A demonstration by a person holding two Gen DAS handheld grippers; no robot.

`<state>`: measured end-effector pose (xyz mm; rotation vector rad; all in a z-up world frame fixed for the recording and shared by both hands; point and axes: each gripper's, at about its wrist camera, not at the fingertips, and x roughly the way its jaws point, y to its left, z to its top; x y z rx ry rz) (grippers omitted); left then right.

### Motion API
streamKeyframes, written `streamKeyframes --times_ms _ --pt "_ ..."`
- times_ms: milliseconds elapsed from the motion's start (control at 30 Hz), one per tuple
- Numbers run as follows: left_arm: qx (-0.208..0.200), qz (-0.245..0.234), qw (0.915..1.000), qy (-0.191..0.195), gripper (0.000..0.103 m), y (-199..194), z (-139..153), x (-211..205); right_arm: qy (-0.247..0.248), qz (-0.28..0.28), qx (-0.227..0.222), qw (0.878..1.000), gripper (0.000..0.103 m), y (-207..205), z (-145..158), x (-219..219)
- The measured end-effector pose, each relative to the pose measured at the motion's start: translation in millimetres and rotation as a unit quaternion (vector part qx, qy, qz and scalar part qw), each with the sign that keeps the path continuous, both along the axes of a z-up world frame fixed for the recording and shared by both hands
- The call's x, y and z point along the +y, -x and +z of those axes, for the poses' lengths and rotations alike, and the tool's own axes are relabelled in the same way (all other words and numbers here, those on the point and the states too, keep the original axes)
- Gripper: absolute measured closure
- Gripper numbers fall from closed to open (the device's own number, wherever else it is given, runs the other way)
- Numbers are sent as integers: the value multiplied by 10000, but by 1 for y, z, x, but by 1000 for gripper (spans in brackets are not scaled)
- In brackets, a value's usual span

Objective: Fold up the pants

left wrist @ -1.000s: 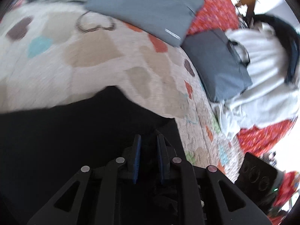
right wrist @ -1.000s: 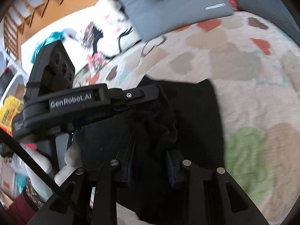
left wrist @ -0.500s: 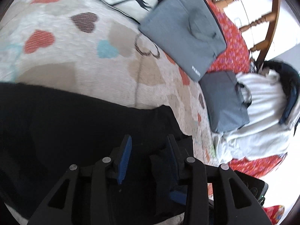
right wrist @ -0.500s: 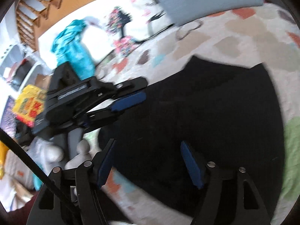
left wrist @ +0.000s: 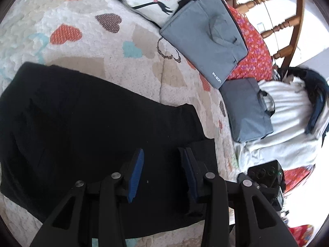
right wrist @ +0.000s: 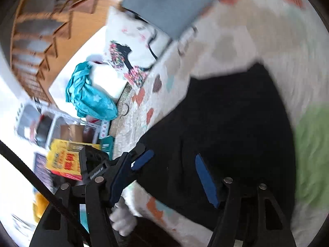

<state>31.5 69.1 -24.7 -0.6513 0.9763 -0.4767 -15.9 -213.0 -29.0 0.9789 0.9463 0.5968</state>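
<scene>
Here the black pants lie folded and flat on the heart-patterned quilt, filling the lower left and centre of the left wrist frame. The left gripper hovers over them with its blue-padded fingers spread, nothing between them. In the blurred right wrist frame the pants sit centre and right, and the right gripper is likewise released, jaws wide apart. A grey laptop bag lies in the upper centre, a second grey bag at right.
</scene>
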Motion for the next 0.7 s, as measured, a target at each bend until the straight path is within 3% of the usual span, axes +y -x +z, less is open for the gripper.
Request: streamKeyframes --times_ms 133,400,500,567,700 --pt "-48 -10 9999 -145 66 2 1 -3 -333 430 415 9977 32 -4 -19 26" --pt "-42 258 9994 -242 64 2 3 10 -146 966 581 9935 33 11 -23 40" --pt "-82 420 9987 -271 64 1 9 19 152 1092 554 9924 33 14 -18 44" --pt "-122 495 9983 -285 63 0 14 24 466 1068 293 9928 31 16 2 42" --pt "-222 539 9975 -401 62 -1 22 29 1476 829 -247 9853 31 6 44 43"
